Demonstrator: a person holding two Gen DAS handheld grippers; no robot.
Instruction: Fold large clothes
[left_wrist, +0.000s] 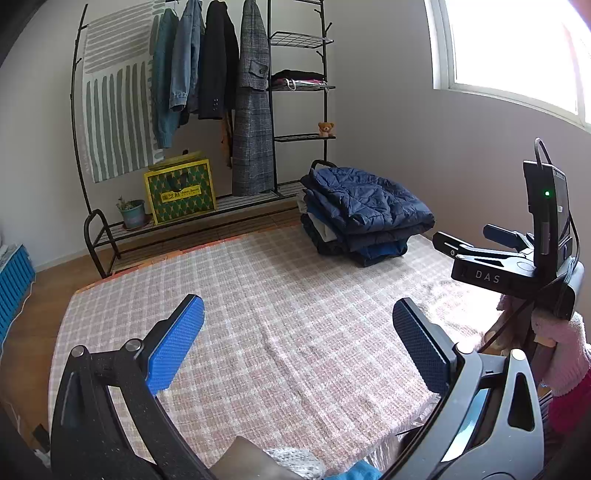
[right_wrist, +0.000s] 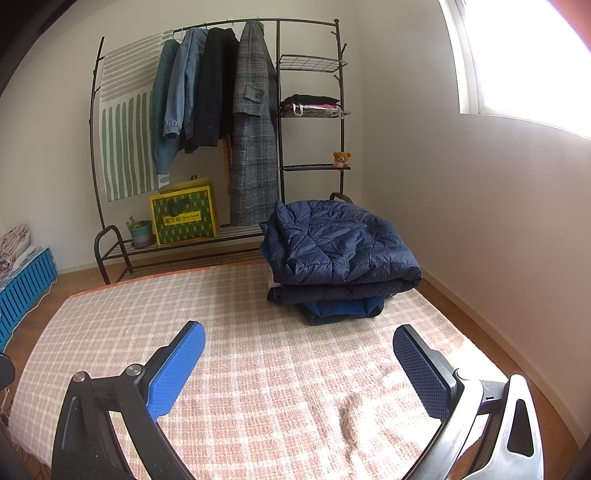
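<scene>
A stack of folded clothes, topped by a navy quilted jacket (left_wrist: 365, 201) (right_wrist: 340, 243), lies at the far right corner of a pink checked blanket (left_wrist: 280, 302) (right_wrist: 258, 332). My left gripper (left_wrist: 297, 341) hovers open above the blanket's near half, nothing between its blue pads. In the left wrist view the right gripper (left_wrist: 476, 238) shows at the right edge, held by a hand in a pink glove (left_wrist: 565, 354), its fingers apart. In its own view the right gripper (right_wrist: 299, 369) is open over the blanket, short of the stack.
A black clothes rack (right_wrist: 221, 122) with hanging coats stands against the far wall, with a yellow-green box (right_wrist: 184, 218), a potted plant (right_wrist: 140, 230) and a teddy bear (right_wrist: 340, 159). A blue crate (right_wrist: 26, 280) sits left. Wood floor borders the blanket; a window (right_wrist: 524, 55) is right.
</scene>
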